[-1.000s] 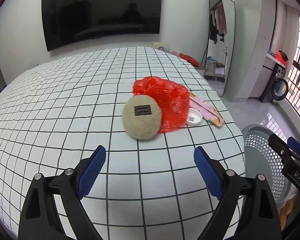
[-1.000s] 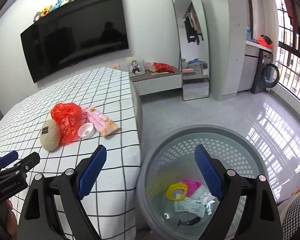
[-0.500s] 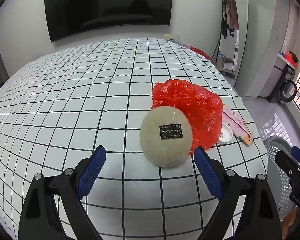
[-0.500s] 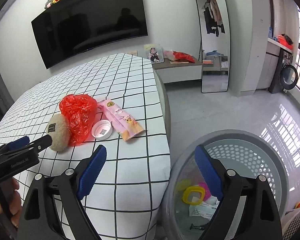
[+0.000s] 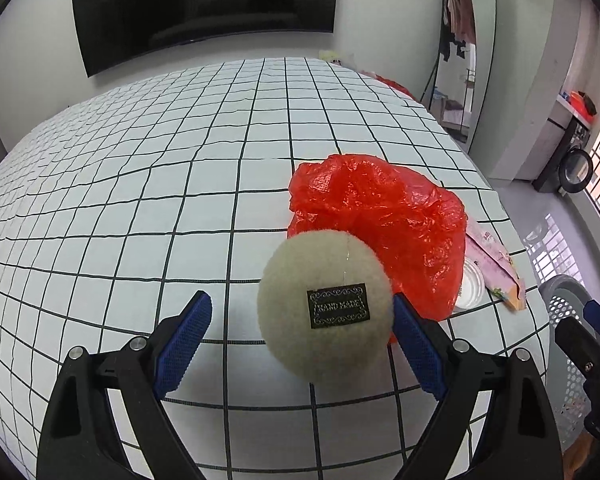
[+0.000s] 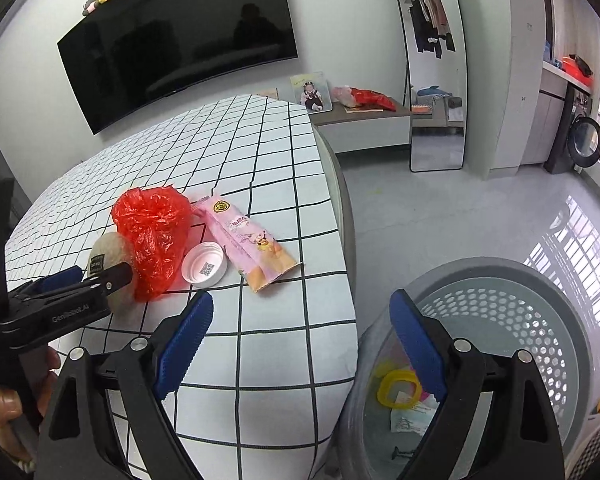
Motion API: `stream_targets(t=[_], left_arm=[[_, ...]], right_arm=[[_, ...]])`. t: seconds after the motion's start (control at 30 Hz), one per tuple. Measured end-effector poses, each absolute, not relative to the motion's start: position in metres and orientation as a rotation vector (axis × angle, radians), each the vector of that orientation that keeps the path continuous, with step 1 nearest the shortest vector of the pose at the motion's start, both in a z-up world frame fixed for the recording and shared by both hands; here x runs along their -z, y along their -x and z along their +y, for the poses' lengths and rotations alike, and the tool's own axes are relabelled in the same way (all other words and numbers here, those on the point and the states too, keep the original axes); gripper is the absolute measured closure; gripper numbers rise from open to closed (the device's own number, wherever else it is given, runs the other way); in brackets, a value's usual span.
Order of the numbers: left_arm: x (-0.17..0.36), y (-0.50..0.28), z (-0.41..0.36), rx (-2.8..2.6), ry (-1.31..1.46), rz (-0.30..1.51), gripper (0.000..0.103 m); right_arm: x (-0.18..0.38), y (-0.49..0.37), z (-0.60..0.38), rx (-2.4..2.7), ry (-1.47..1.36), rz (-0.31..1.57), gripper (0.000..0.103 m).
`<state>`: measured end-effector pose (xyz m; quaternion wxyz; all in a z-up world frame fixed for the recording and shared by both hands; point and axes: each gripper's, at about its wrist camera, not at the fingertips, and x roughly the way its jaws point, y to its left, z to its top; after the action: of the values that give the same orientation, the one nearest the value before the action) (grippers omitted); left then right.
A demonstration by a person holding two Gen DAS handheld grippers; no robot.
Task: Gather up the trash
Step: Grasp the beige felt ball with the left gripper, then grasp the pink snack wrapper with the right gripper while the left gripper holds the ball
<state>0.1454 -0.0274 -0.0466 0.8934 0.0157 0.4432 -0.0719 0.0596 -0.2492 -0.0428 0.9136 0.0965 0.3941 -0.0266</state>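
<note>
A beige felt ball (image 5: 326,306) with a black label lies on the checked bed, between the spread blue fingers of my left gripper (image 5: 300,344), which is open; the right finger is close to the ball. Behind it sits a crumpled red plastic bag (image 5: 380,220), a white lid (image 5: 470,286) and a pink snack packet (image 5: 496,260). In the right wrist view the same ball (image 6: 108,250), bag (image 6: 154,232), lid (image 6: 204,266) and packet (image 6: 248,246) lie ahead. My right gripper (image 6: 300,340) is open and holds nothing, over the bed's edge and the basket.
A grey perforated basket (image 6: 500,308) stands on the floor at the bed's right side, with a yellow ring (image 6: 398,388) and wrappers inside. A person's hand (image 6: 4,404) holds the left gripper. A wall television, a standing mirror (image 6: 434,64) and a low shelf are beyond.
My left gripper has moved forward until the beige ball sits between its open fingers. My right gripper has swung left from above the basket toward the bed's edge.
</note>
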Motion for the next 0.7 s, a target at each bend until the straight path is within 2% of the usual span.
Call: stream_targets(t=[0.07, 0.13, 0.2, 0.3, 0.7], left_arm=[[0.049, -0.147, -0.026, 0.153, -0.024, 0.917, 0.016], [0.049, -0.146, -0.024, 0.164, -0.019, 0.914, 0.023], [0.048, -0.145, -0.023, 0.17, -0.013, 0.91, 0.035], [0.045, -0.142, -0.02, 0.165, -0.003, 0.887, 0.042], [0.019, -0.134, 0.002, 0.075, 0.015, 0.756, 0.044]], right_arm=[[0.044, -0.062, -0.247, 0.054, -0.184, 0.818, 0.017], [0.044, -0.065, -0.246, 0.055, -0.175, 0.821, 0.017], [0.044, -0.068, -0.246, 0.056, -0.173, 0.823, 0.017], [0.046, -0.073, -0.246, 0.059, -0.157, 0.828, 0.017], [0.049, -0.105, -0.246, 0.073, -0.082, 0.837, 0.017]])
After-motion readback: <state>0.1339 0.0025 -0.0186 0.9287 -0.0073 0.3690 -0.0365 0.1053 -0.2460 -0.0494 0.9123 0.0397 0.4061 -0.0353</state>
